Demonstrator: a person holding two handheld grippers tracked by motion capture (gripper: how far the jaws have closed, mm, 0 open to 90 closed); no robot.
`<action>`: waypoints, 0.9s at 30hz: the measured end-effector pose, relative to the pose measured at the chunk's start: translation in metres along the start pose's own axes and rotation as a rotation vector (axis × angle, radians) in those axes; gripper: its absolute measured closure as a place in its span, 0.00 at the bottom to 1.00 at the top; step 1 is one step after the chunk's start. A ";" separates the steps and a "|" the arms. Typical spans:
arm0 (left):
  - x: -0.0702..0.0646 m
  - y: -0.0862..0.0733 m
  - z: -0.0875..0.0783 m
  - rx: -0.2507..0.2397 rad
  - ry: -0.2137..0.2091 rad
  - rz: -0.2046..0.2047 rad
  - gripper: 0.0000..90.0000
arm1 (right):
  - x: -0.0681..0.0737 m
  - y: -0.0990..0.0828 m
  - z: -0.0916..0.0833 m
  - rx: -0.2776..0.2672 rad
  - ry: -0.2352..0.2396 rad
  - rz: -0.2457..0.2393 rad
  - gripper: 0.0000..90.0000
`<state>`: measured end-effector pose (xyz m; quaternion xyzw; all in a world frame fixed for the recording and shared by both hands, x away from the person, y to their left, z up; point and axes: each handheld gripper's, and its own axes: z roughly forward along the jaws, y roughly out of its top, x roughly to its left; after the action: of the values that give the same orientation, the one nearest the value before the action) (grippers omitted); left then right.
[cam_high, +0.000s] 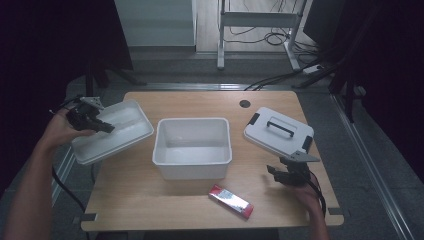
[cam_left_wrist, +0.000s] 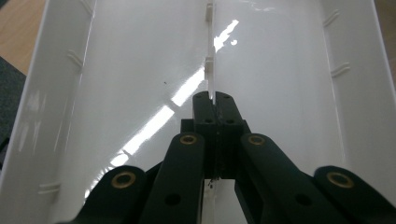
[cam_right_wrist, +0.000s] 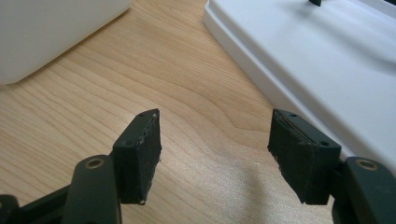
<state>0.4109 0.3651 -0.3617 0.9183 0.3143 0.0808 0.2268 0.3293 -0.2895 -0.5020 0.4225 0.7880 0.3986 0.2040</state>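
A shallow white tray (cam_high: 120, 135) hangs tilted over the table's left edge, and my left gripper (cam_high: 102, 126) holds it from the left. In the left gripper view the jaws (cam_left_wrist: 214, 100) are shut on the thin upright rib (cam_left_wrist: 209, 70) that runs down the middle of the tray (cam_left_wrist: 116, 93). My right gripper (cam_high: 282, 170) rests low near the front right of the table, just in front of the white lid (cam_high: 278, 131). It stands open (cam_right_wrist: 215, 154) over bare wood, with nothing between its pads.
A deep white bin (cam_high: 192, 147) stands mid-table, and its corner (cam_right_wrist: 46, 32) shows in the right gripper view. The lid (cam_right_wrist: 327, 60) has a black handle and clips. A red and silver packet (cam_high: 231, 201) lies near the front edge. The wooden table (cam_high: 200, 100) has a cable hole at the back.
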 end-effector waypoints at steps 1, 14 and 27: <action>0.000 -0.001 0.002 -0.001 -0.002 -0.006 1.00 | 0.000 0.000 0.000 0.001 0.000 0.000 0.38; 0.003 -0.016 0.050 0.049 -0.030 -0.030 1.00 | 0.000 -0.001 0.001 0.005 -0.002 -0.003 0.38; 0.000 -0.027 0.090 0.067 -0.078 -0.046 1.00 | 0.000 -0.001 0.002 0.012 0.000 -0.003 0.38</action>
<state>0.4227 0.3510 -0.4536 0.9204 0.3288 0.0290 0.2096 0.3297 -0.2888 -0.5037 0.4225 0.7911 0.3934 0.2020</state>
